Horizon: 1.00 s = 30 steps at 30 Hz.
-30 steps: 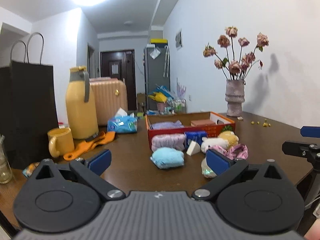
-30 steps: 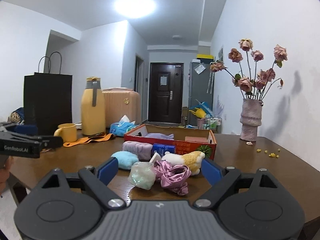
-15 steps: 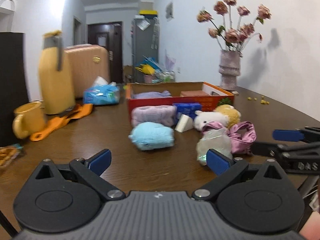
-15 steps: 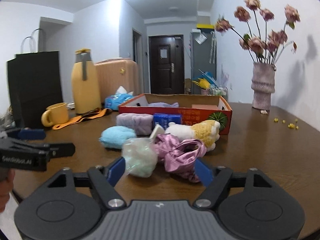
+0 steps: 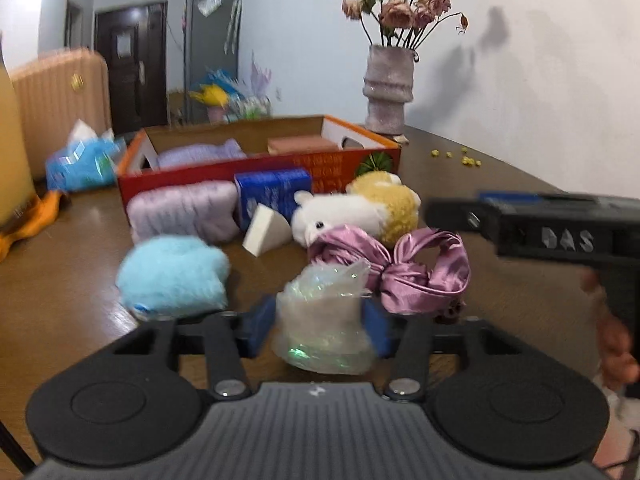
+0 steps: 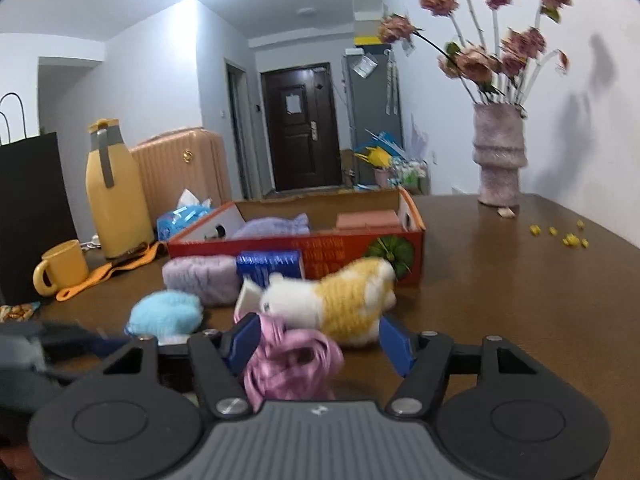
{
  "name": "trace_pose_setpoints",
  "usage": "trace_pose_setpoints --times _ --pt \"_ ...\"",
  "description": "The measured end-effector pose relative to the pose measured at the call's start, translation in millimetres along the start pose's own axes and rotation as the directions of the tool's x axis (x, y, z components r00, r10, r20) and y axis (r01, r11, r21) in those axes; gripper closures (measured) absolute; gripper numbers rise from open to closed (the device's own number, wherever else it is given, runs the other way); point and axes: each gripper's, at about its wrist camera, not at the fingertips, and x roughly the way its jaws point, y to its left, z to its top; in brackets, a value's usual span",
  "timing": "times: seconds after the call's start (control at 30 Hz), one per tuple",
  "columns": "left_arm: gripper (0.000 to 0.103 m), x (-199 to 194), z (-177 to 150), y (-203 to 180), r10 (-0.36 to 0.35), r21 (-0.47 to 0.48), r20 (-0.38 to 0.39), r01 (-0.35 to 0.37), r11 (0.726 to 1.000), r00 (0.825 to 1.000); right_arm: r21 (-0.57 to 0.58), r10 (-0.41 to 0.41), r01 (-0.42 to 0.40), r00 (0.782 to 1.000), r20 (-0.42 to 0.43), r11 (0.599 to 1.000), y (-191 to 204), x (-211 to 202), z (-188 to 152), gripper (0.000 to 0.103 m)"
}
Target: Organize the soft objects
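Closing in, your L gripper (image 5: 320, 330) jaws now hug the clear plastic bag (image 5: 326, 320) on the table (image 5: 500, 280), pads at both sides. Your R gripper (image 6: 320, 338) jaws, also just narrowing, sit half-wide w/ the pink satin scrunchie (image 6: 290, 364) between, not clamped; red box (image 6: 296, 246) behind.

a brown wooden table (image 6: 500, 300) carries a red box (image 6: 340, 246), soft toys (clustered before it), a vase (image 6: 498, 156).
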Motion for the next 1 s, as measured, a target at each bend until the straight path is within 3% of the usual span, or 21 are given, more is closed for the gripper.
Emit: trace_pose_setpoints --times 0.13,0.33,0.4,0.47,0.53,0.63,0.7,0.8,0.93,1.0 --pt "0.068 1 0 3 -0.011 -0.009 0.009 0.011 1.0 1.0 -0.028 0.044 -0.044 0.999 -0.01 0.999 10 25 11 0.046" --pt "0.071 -12 7 32 -0.01 -0.094 0.039 0.013 0.996 0.999 -0.071 0.048 -0.048 0.999 -0.007 0.996 11 60 38 0.051" --pt "0.071 -15 11 42 0.013 -0.124 0.057 -0.006 0.992 0.998 -0.052 0.043 -0.047 0.997 -0.069 0.998 3 84 48 0.057" --pt "0.068 -14 13 48 0.057 -0.133 0.06 -0.048 0.99 0.997 0.009 0.072 -0.072 0.99 -0.121 0.997 -6 103 54 0.065" --pt "0.06 -14 11 50 0.073 -0.112 0.052 -0.067 0.991 0.996 0.025 0.098 -0.096 0.983 -0.153 0.995 -5 113 55 0.066" --pt "0.029 -18 9 52 0.032 -0.101 0.051 -0.026 0.995 0.998 -0.042 0.066 -0.074 0.982 -0.176 0.996 2 126 50 0.068" --pt "0.029 -23 13 54 0.039 -0.103 0.079 -0.031 0.994 0.996 -0.036 0.025 -0.033 0.975 -0.22 0.999 -1 136 46 0.072" --pt "0.029 -24 28 56 0.07 -0.109 0.111 -0.058 0.992 0.991 -0.051 0.034 -0.047 0.971 -0.238 0.998 -6 127 44 0.073" --pt "0.033 9 56 42 0.079 -0.003 0.087 -0.079 0.997 0.993 -0.074 0.029 -0.052 0.957 -0.289 0.996 -13 110 42 0.073" --pt "0.035 35 67 38 0.053 0.043 0.039 -0.055 0.998 0.998 -0.065 0.023 -0.044 0.955 -0.295 0.997 -18 104 46 0.072"
